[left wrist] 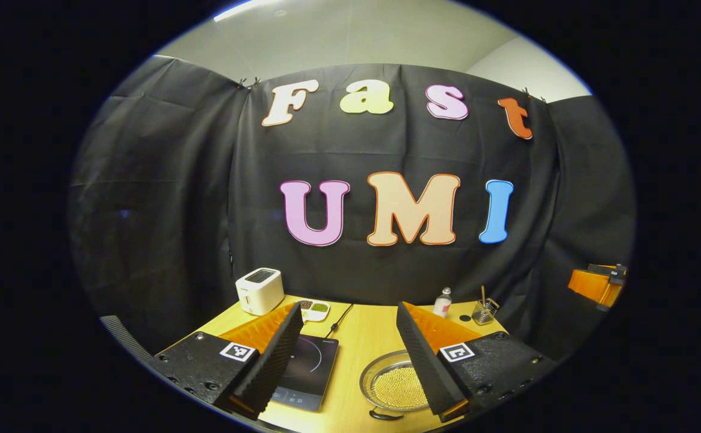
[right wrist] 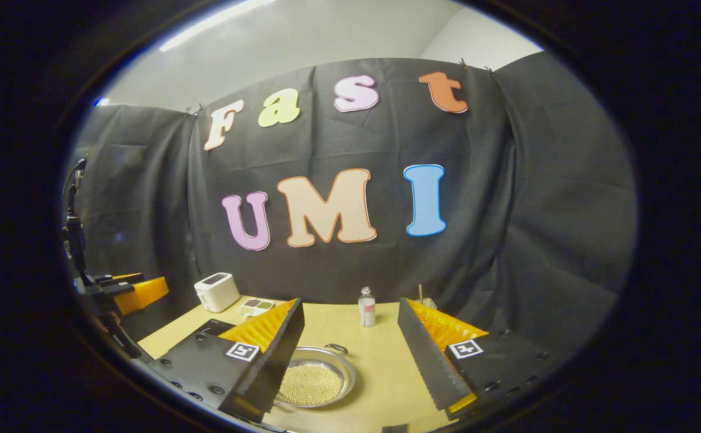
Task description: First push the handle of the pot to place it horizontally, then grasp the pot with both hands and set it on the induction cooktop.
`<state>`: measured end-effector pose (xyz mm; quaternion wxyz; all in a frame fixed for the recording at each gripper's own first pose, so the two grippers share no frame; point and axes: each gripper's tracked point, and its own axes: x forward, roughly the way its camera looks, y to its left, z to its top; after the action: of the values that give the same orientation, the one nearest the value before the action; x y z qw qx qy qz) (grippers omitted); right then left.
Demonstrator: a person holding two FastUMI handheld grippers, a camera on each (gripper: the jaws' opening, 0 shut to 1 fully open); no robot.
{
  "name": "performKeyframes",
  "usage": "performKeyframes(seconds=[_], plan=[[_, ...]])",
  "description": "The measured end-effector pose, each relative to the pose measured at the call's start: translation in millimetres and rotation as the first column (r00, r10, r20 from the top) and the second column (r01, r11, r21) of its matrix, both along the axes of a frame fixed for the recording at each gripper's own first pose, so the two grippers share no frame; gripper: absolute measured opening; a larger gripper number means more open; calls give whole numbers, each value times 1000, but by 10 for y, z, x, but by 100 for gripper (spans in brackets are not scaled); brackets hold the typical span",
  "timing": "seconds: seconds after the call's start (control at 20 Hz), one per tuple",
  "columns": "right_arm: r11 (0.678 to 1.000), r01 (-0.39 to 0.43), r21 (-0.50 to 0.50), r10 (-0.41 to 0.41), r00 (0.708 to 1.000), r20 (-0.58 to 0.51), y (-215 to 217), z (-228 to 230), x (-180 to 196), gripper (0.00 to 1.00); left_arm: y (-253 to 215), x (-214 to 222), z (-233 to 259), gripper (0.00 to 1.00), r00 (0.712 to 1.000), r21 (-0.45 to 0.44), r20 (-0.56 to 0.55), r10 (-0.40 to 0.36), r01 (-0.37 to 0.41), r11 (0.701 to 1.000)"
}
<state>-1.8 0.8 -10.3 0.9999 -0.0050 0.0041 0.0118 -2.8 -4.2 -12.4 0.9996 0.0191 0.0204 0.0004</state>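
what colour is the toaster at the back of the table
White. The toaster shows best in the left gripper view, at the table's back left corner.

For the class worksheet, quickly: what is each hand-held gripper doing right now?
Left hand-held gripper: open, holding nothing, above the round metal pot of pale beads.
Right hand-held gripper: open, holding nothing.

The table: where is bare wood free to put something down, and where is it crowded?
Bare table lies right of the pot, in front of the bottle. A narrower strip runs between cooktop and pot, with a cord at its far end. The back is crowded: toaster, dish, bottle, holder.
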Motion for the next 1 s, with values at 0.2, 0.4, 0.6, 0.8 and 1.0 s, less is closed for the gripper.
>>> performKeyframes(seconds=[0.2,0.4,0.6,0.8,1.0], plan=[[1000,17,5,-17,1000,-4,-43,-25,-44,93,-37,11,-54,99,1000,5,-10,-13,13,1000],[1000,17,18,-17,1000,-3,-33,-36,-69,93,-34,9,-54,96,1000,8,-12,-19,19,1000],[1000,11,12,-11,1000,5,4,-26,-75,93,-4,13,-40,99,1000,17,-5,-20,20,1000],[1000,5,15,-5,1000,4,37,-43,-53,92,21,14,-22,92,1000,11,4,-19,19,1000],[999,-22,29,22,1000,6,112,-23,-12,75,47,36,-2,96,1000,3,12,-16,16,1000]])
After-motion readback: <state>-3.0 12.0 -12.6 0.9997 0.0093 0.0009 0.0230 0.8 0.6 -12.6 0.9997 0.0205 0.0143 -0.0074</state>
